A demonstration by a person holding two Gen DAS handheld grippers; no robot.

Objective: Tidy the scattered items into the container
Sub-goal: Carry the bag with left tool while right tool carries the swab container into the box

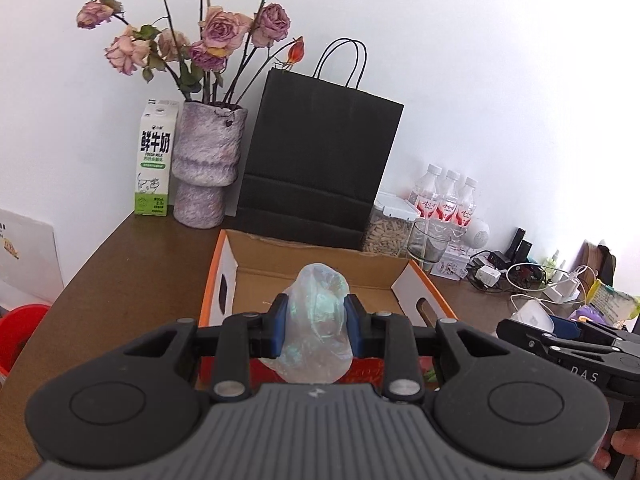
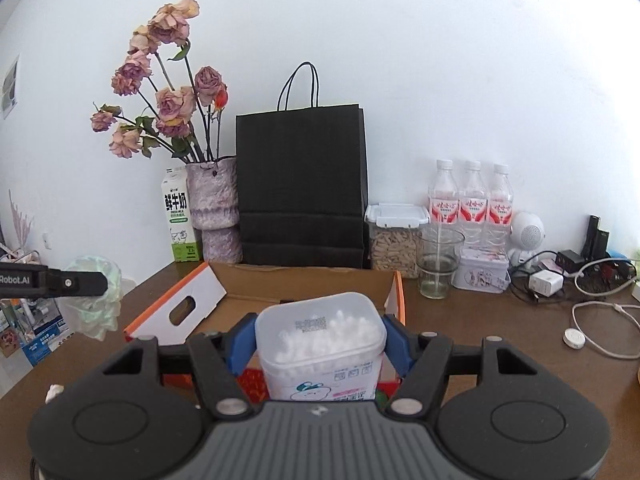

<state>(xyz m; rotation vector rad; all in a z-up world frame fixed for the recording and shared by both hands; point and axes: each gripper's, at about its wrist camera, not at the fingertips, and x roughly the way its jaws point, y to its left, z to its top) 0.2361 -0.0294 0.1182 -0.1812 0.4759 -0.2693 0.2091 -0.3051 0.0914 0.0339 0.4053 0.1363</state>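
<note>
Now left claw [image 1: 316, 322] grips a crumpled plastic bag [image 1: 318, 328]; right claw [image 2: 320, 340] clamps a cotton-swab tub [image 2: 320, 336].

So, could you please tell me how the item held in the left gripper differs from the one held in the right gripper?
The left gripper pinches a crumpled plastic bag: soft, shapeless, translucent with a greenish sheen. The right gripper clamps a cotton swab box: rigid, rounded-rectangular, cloudy white, with a printed label. The bag squeezes into narrow jaws; the box keeps them wider. Both are held near the open cardboard box.

R claw [image 2: 320, 334] clamps cotton-swab tub [image 2: 320, 336] above cardboard box [image 2: 304, 280] — L claw [image 2: 105, 282] w/ crumpled bag [image 2: 98, 300] at left.
</note>
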